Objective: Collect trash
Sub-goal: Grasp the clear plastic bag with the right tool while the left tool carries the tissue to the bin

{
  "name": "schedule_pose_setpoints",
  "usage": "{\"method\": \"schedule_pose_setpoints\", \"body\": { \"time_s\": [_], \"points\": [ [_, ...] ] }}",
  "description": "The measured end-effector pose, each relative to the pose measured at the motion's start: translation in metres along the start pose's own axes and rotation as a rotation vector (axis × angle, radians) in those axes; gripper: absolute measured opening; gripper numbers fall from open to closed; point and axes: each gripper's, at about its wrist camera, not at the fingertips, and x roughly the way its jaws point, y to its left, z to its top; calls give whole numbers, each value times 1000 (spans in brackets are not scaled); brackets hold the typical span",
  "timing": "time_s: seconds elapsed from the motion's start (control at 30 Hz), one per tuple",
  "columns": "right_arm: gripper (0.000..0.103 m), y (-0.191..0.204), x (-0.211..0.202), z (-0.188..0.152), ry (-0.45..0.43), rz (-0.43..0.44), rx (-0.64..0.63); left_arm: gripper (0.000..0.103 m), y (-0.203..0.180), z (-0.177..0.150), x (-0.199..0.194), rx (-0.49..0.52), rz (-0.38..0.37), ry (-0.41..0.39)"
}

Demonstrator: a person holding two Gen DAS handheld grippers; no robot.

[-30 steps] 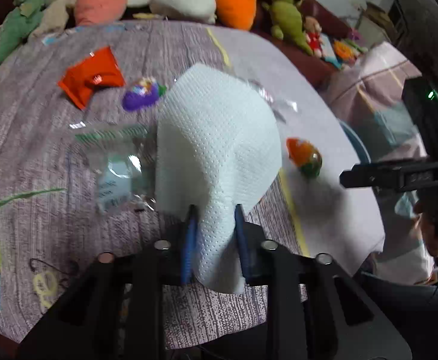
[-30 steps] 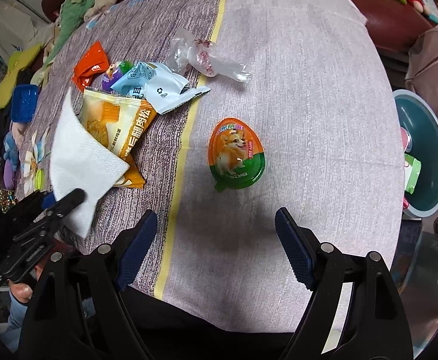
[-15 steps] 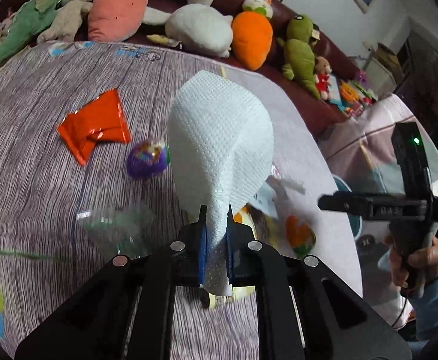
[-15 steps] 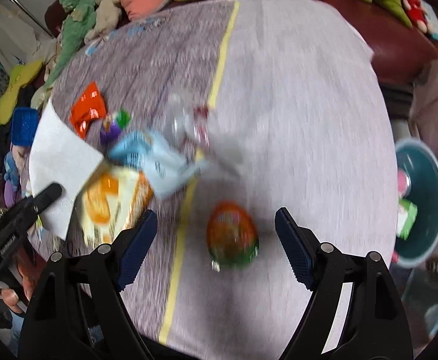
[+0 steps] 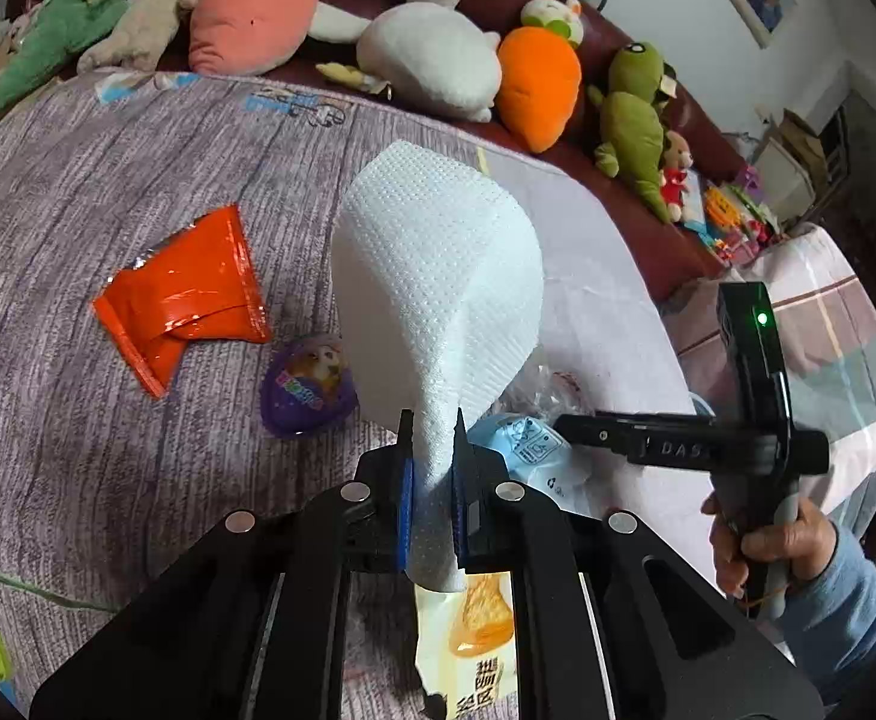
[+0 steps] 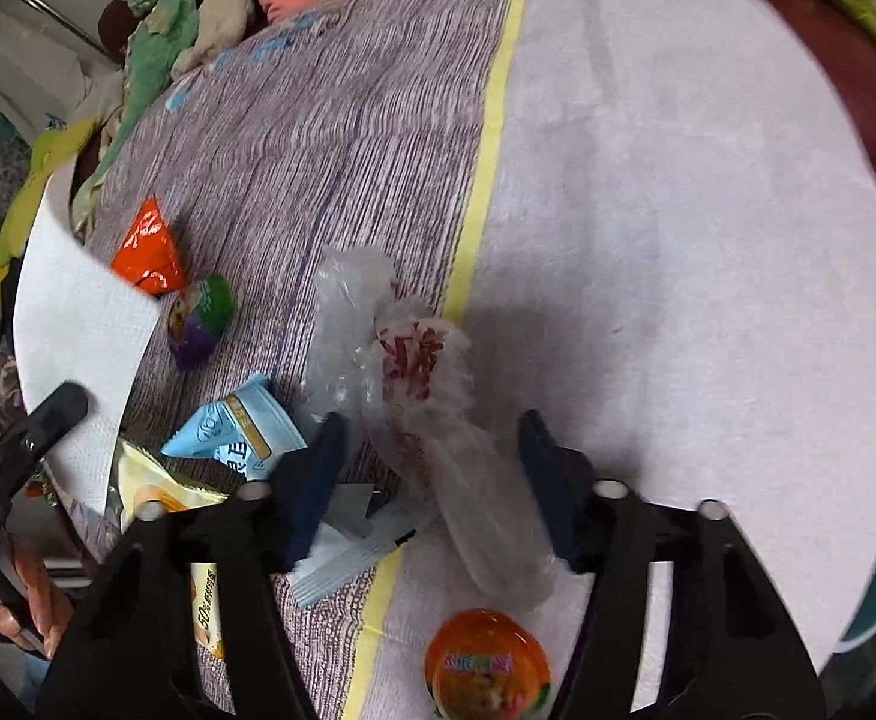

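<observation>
Pinching a white embossed paper towel (image 5: pixel 438 276) between its blue pads, the left gripper (image 5: pixel 432 468) holds the sheet up off the round table with the purple-and-lilac cloth (image 6: pixel 648 192), jaws clamped on the towel's lower tip. The right gripper (image 6: pixel 432 468) has just been closing; its jaws still stand apart in the blurred frame, a crumpled clear plastic bag with red print (image 6: pixel 402 354) between them, and whether the pads touch it I cannot tell. Lying on the cloth are an orange foil wrapper (image 5: pixel 186 294), a purple egg-shaped capsule (image 5: pixel 309 384), a light blue sachet (image 6: pixel 234 432), a yellow snack packet (image 5: pixel 474 630) and an orange egg-shaped capsule (image 6: pixel 486 666)
</observation>
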Motion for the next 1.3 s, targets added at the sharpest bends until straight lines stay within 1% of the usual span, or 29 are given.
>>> {"method": "schedule_pose_setpoints", "body": {
  "time_s": [0.07, 0.13, 0.27, 0.37, 0.47, 0.67, 0.93, 1.1, 1.13, 1.3],
  "points": [
    [28, -2, -1, -3, 1, 26, -1, 10, -5, 2, 3, 9, -2, 3],
    [27, -4, -10, -6, -26, 19, -4, 10, -15, 3, 5, 25, -6, 2],
    [27, -18, -35, -13, -86, 13, 36, 10, -39, 6, 8, 54, -23, -1],
    [27, -35, -59, -22, -127, -2, 63, 10, -66, 6, 14, 90, -47, 8],
    [27, -58, -82, -34, -162, -10, 108, 10, -92, 3, 21, 128, -65, 22],
    [27, -115, -132, -67, -244, -39, 214, 11, -158, -8, 41, 229, -111, 67],
    [28, -204, -191, -123, -339, -87, 382, 10, -256, -30, 77, 362, -176, 148],
    [29, -251, -207, -155, -349, -111, 475, 10, -305, -50, 107, 436, -193, 213],
    [29, -263, -209, -162, -350, -114, 499, 11, -312, -53, 112, 445, -196, 224],
    [30, -294, -214, -177, -353, -125, 555, 11, -341, -62, 138, 479, -196, 272]
  ]
}}
